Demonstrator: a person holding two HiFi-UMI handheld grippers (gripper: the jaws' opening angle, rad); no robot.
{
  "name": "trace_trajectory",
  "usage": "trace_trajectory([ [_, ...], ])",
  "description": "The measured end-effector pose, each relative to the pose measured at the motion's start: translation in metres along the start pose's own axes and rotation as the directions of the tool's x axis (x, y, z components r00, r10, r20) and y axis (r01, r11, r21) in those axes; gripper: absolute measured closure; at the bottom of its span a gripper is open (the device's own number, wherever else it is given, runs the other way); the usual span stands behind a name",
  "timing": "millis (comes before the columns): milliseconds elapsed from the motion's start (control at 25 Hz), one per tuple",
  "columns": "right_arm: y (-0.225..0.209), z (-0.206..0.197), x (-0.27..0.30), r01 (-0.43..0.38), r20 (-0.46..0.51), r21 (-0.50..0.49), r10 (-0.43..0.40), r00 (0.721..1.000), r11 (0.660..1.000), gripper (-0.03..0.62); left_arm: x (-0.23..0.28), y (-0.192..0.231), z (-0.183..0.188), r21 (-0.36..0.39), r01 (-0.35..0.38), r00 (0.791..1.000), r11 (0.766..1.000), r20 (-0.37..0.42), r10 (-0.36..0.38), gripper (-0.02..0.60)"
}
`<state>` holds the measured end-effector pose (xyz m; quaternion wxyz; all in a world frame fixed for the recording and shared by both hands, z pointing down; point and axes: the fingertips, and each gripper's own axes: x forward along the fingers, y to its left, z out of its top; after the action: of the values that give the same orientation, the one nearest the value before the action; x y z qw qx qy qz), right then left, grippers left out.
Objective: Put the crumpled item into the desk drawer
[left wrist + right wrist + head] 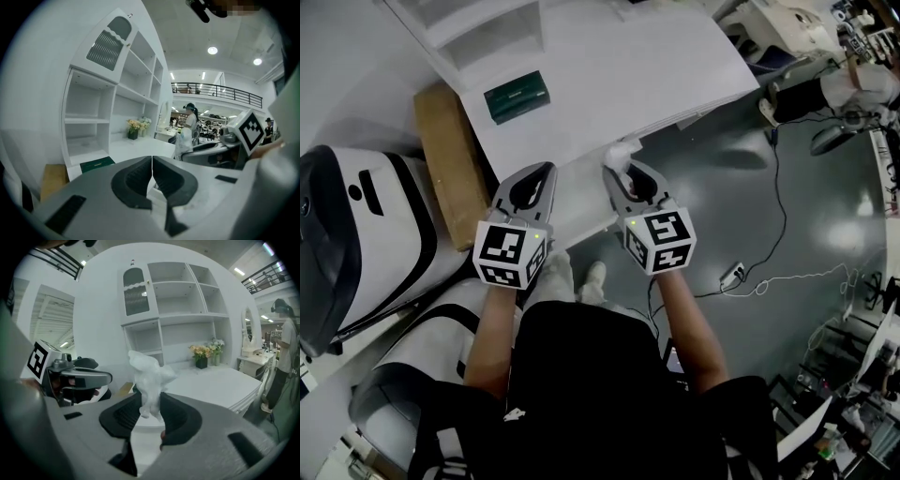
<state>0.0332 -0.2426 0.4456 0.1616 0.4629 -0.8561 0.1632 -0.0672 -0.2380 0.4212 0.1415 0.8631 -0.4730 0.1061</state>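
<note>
The crumpled item (622,152) is a wad of white paper or tissue. My right gripper (617,174) is shut on it and holds it over the desk's front edge (581,202). In the right gripper view the wad (149,373) stands up out of the jaws, pinched between the dark pads (174,414). My left gripper (547,172) hovers beside it over the same edge, shut with nothing in it; its fingertips (149,187) touch. The white desk (609,75) lies ahead of both. I cannot make out a drawer.
A dark green box (517,97) lies on the desk top, and a brown cardboard box (450,164) stands at its left end. A white shelf unit (178,315) with flowers (202,352) backs the desk. Cables (773,272) run over the grey floor at right. A person (281,357) stands far right.
</note>
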Motion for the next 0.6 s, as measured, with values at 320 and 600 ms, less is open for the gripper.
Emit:
trace_trajectory([
  [320,-0.005,-0.049,0.04,-0.012,-0.148,-0.003,0.011,0.989,1.0,0.477,0.024,0.019,-0.027,-0.011,0.022,0.997,1.0,-0.068,-0.023,0.575],
  [600,-0.002,-0.112,0.067,-0.04,-0.335,0.015,0.043,0.941,0.999,0.477,0.035,0.036,-0.053,-0.054,0.017,0.992,0.998,-0.124,-0.024,0.575],
])
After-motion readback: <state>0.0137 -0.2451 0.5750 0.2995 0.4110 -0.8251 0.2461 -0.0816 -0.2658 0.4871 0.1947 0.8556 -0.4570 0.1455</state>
